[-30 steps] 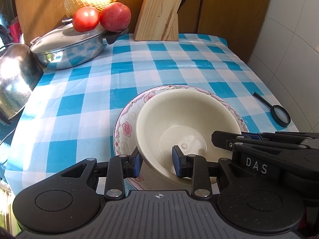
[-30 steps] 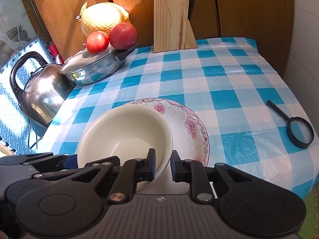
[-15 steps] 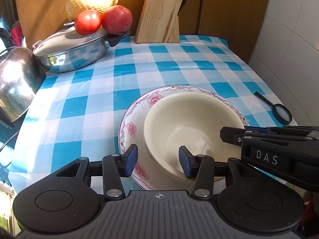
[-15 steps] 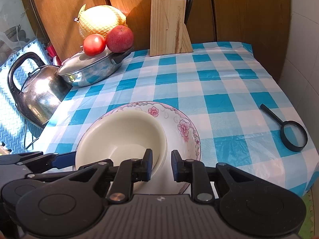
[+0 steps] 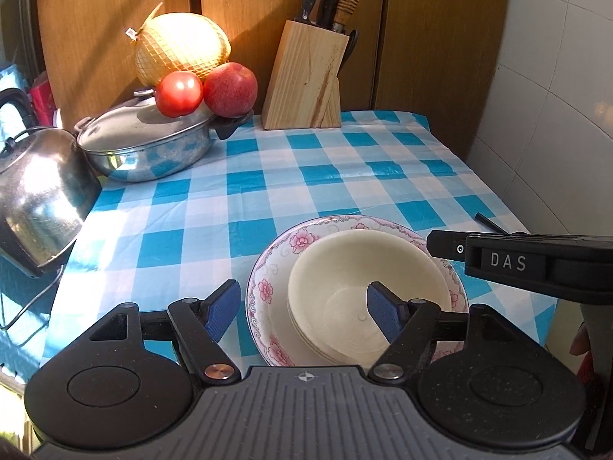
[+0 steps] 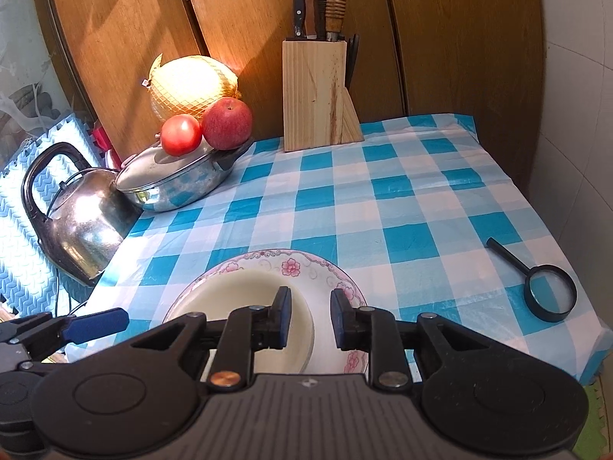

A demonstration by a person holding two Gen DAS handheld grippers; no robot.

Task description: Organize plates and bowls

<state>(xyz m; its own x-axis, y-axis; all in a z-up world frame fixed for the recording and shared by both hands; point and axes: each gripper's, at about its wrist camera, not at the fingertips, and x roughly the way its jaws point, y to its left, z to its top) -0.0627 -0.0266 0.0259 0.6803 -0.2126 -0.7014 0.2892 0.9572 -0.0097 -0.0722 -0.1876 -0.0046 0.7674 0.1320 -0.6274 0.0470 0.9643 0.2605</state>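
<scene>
Cream bowl [image 5: 367, 291] sits nested in floral plate [image 5: 268, 291], so stacking looks done; left gripper [image 5: 302, 306] wide apart, right gripper [image 6: 308, 318] narrowly apart w/ nothing held.

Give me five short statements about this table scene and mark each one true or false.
1. The cream bowl sits inside the floral plate. True.
2. The left hand-held gripper is shut on the bowl. False: its jaws are wide open.
3. A tomato and an apple rest on the pot lid. True.
4. The magnifying glass lies in the plate. False: it lies apart on the tablecloth.
5. The knife block is empty. False: handles stick out.
</scene>
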